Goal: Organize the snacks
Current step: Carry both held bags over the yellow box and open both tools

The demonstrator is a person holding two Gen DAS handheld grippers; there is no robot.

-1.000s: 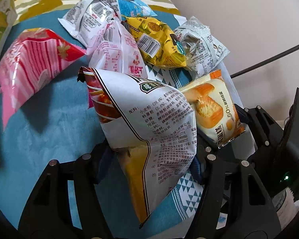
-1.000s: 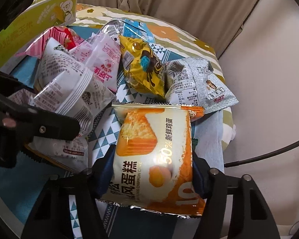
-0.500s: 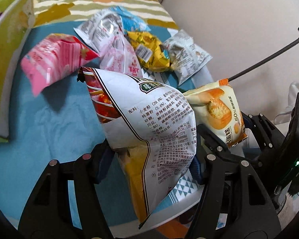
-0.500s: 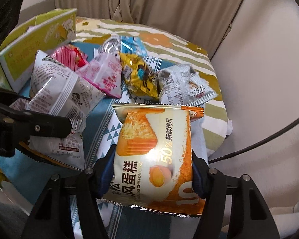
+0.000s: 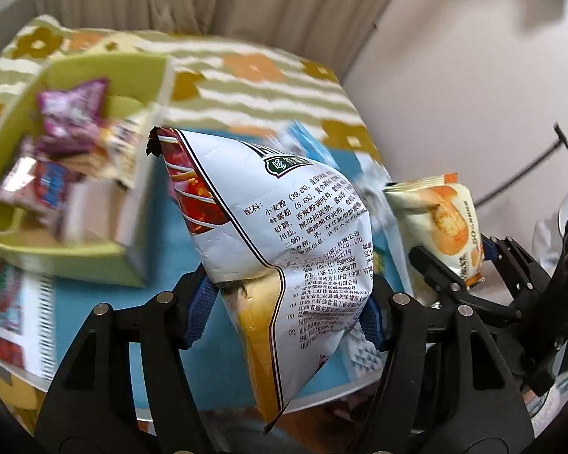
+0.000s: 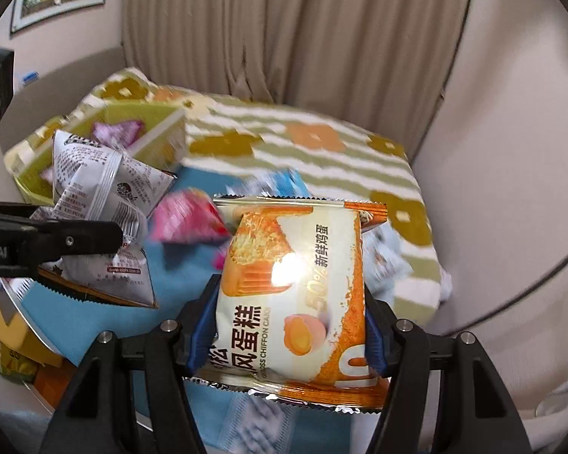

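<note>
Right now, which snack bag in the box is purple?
The purple snack bag is the one on top of the pile in the green box, at its far end. The packets below it look red, white and pink, though blurred.

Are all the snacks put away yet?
Not yet. A purple packet and others already sit in the green cardboard box. The left gripper holds a white crisp bag, the right gripper an orange chiffon cake packet. A pink packet remains.

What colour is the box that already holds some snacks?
Yellow-green; the box shows best in the left wrist view, though it is blurred.
</note>
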